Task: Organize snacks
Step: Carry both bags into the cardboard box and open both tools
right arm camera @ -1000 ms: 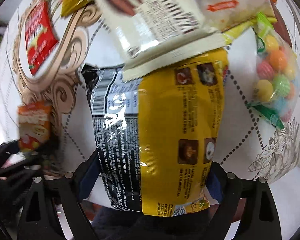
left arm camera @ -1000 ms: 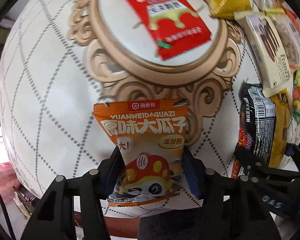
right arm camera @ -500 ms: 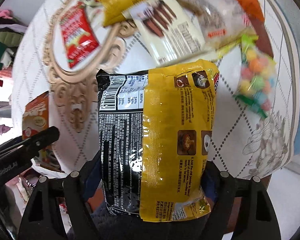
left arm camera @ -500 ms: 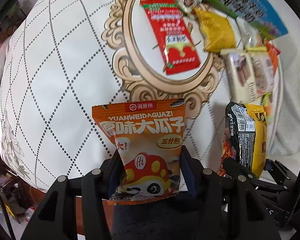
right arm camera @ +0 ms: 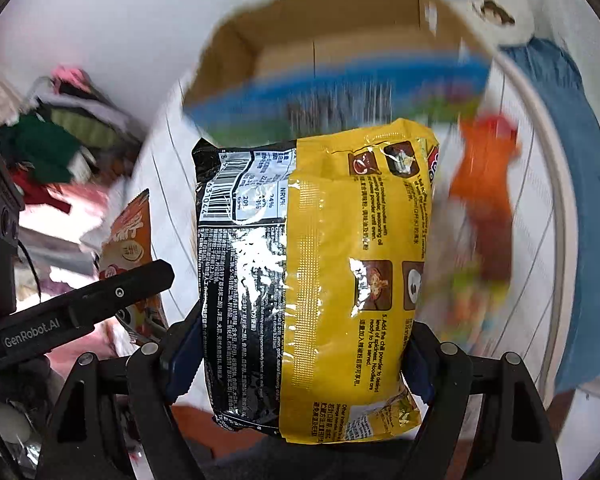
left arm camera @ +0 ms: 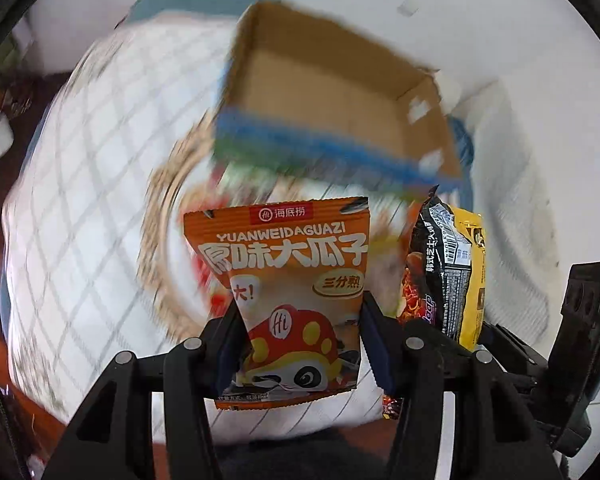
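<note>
Left gripper (left arm camera: 296, 344): its jaws are clamped on the lower half of an orange sunflower-seed packet (left arm camera: 288, 280), which stands upright between them, lifted clear of the worktop (left arm camera: 80, 184).
Right gripper (right arm camera: 300, 356): its jaws are squeezed against both sides of a yellow-and-black instant noodle pack (right arm camera: 316, 272), gripped low so most of the pack stands above them.
Noodle pack handling: light, I'd say, with crinkly slippery film over a brittle block; hold across the middle, not too hard, or the noodles may crack.
Seed packet handling: small, light, soft pillow bag; a pinch across its belly should do, though the loose contents let it sag.
Cardboard box (right arm camera: 340, 52): open-topped, apparently empty, ahead of both packets at the far side; likely where they go.
Left behind: an orange packet (right arm camera: 484, 200) and other blurred snacks on the quilted white cloth.
</note>
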Tool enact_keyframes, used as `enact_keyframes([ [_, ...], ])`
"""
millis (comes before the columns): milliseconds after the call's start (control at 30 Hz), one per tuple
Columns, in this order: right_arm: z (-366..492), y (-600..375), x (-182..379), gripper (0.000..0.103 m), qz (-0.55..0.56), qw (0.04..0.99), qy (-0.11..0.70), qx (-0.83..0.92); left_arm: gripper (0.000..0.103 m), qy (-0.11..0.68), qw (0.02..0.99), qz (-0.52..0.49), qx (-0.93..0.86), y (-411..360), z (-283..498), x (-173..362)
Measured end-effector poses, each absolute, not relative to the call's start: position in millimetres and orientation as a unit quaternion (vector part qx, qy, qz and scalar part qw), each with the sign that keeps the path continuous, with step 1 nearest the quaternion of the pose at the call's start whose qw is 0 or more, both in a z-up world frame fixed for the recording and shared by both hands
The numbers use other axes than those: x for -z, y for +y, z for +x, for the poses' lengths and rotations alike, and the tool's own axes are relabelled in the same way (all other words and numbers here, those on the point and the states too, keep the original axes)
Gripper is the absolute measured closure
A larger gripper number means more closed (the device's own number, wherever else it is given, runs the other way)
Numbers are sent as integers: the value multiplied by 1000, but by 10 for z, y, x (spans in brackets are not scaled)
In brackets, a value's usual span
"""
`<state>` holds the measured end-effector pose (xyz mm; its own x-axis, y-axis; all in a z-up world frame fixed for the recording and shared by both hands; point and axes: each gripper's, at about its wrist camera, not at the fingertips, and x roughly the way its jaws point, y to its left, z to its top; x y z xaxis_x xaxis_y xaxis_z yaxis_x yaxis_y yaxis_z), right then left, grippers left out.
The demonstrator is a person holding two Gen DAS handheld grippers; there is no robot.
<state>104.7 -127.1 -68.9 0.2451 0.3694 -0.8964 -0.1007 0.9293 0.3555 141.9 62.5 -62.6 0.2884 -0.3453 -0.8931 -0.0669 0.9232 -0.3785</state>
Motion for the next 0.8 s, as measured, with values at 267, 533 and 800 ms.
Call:
enact_keyframes([
  [267, 2648, -1722, 130, 19, 107, 813, 552, -153, 52, 590, 791, -145, 74, 210, 3315, 700],
  [533, 4205, -1668, 1004, 19, 78, 788, 596, -131, 52, 644, 753, -129, 49, 192, 4459, 1377],
  [800, 4796, -1493, 1658, 19, 57, 763, 632, -122, 51, 675, 728, -118, 36, 235, 4772, 1789],
])
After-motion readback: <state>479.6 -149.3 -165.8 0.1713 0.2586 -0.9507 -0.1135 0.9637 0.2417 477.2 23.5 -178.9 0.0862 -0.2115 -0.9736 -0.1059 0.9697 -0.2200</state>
